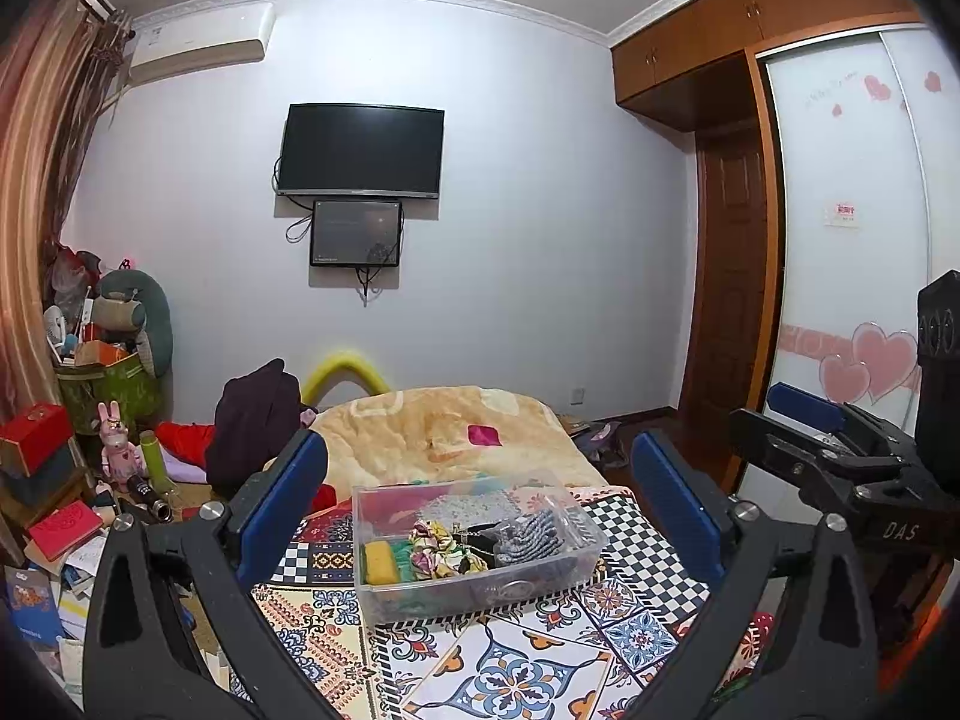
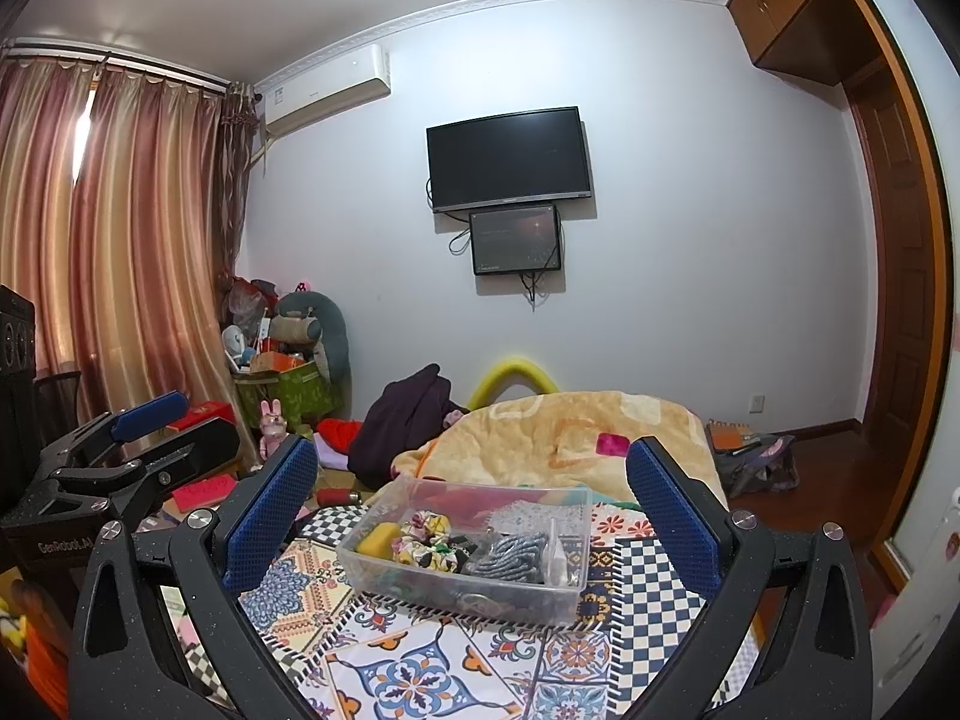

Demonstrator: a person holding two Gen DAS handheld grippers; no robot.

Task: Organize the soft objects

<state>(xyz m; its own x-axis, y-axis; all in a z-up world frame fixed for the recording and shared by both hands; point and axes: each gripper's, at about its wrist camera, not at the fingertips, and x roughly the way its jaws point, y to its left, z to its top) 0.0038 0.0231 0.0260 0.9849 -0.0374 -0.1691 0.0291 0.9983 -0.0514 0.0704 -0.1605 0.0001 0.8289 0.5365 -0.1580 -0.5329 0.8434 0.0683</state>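
Box: we see a clear plastic box point(image 1: 474, 546) sitting on the patterned cloth point(image 1: 516, 660) that covers the bed, ahead of both grippers and touched by neither.
Contents: we make out a yellow sponge point(image 1: 381, 561) at the left end, a floral scrunchie point(image 1: 441, 549) beside it in the middle, and a grey striped cloth point(image 1: 531, 534) toward the right; further items under them are too jumbled to name.
Left gripper point(image 1: 480, 504): we find its jaws spread wide with nothing between the blue pads point(image 1: 282, 501), raised above the cloth on the near side of the box.
Right gripper point(image 2: 471, 510): we find its jaws wide apart as well, holding nothing, level with the left one and just beside it; it shows at the right edge of the left wrist view.
Blanket point(image 1: 444, 438): we see a peach blanket bunched on the bed beyond the box.
Wall: we see a dark television point(image 1: 360, 151) mounted on it with a smaller screen point(image 1: 356, 233) directly below.
Corner: we see a green bin point(image 1: 111, 387) stuffed with toys, left of the bed.
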